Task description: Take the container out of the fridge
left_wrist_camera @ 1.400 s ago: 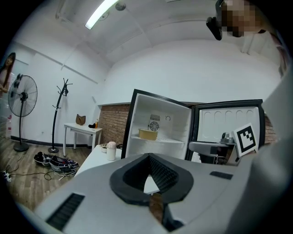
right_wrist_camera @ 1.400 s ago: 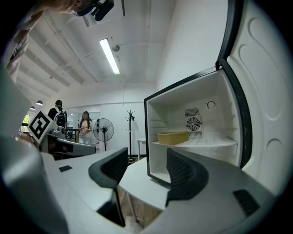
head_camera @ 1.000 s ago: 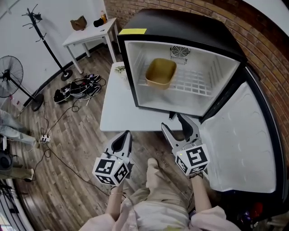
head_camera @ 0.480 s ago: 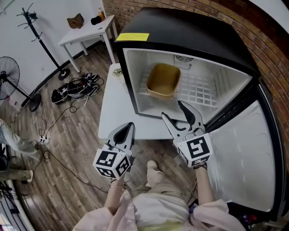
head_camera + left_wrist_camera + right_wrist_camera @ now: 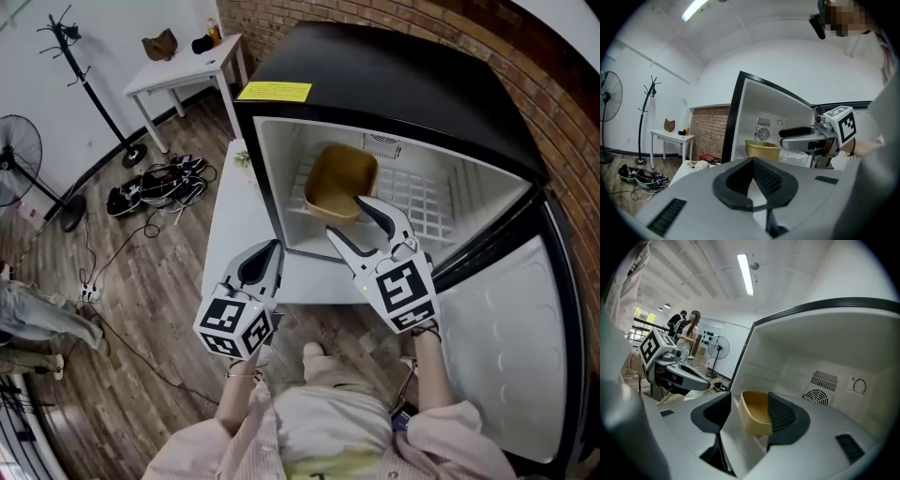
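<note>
Here, the right gripper [image 5: 345, 216], fingers [image 5: 382, 216] spread wide, faces the tan oblong plastic container [image 5: 339, 178] just ahead; the closed-fingered left gripper [image 5: 265, 251] lies farther off.

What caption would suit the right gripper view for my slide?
Right gripper, jaws apart, lined up on the tan container inside the open fridge.

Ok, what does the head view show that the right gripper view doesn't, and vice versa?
Only the head view: the open door of the fridge, the yellow label on its top, the white side table and the coat stand. Only the right gripper view: the ceiling light and people in the background. Both: the tan container inside the fridge, the left gripper, and the right gripper, its claw open and lined up with the container.
</note>
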Tool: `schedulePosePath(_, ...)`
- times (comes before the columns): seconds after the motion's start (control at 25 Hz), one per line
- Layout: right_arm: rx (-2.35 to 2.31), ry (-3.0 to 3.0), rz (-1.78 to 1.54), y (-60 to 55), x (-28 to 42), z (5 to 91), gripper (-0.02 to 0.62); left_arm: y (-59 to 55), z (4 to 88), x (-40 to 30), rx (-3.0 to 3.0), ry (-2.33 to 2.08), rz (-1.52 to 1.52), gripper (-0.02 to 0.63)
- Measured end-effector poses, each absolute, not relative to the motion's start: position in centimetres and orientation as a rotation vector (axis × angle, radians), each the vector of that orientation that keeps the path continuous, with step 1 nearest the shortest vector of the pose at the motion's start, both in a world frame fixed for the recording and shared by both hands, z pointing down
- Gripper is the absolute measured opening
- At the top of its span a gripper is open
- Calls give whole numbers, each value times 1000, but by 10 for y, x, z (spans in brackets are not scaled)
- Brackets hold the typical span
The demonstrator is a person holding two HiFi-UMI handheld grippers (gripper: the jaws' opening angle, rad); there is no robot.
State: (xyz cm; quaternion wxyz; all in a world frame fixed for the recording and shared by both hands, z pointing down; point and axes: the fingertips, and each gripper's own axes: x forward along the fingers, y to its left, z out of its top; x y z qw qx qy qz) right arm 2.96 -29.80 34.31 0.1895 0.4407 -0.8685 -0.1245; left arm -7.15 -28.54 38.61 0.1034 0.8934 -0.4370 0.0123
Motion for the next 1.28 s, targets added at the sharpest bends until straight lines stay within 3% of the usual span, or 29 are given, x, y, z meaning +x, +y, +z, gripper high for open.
schedulePosePath(0.6, 918, -2208, -324, -331, 14, 375, 239, -317, 392, -53, 2664, -1235, 3, -8)
schedulePosePath(0.84, 832, -2101, -306, -336, 12, 390, 171, -325, 396, -48, 2664, -1171, 35, -8)
schedulePosePath(1.08, 783, -2010, -350, -338, 11, 392, 51, -329, 396, -51, 2667, -1129, 37, -8)
schedulePosePath(1.28, 777, -1998, -329, -338, 10, 392, 38, -329, 395, -53, 2677, -1097, 36, -8)
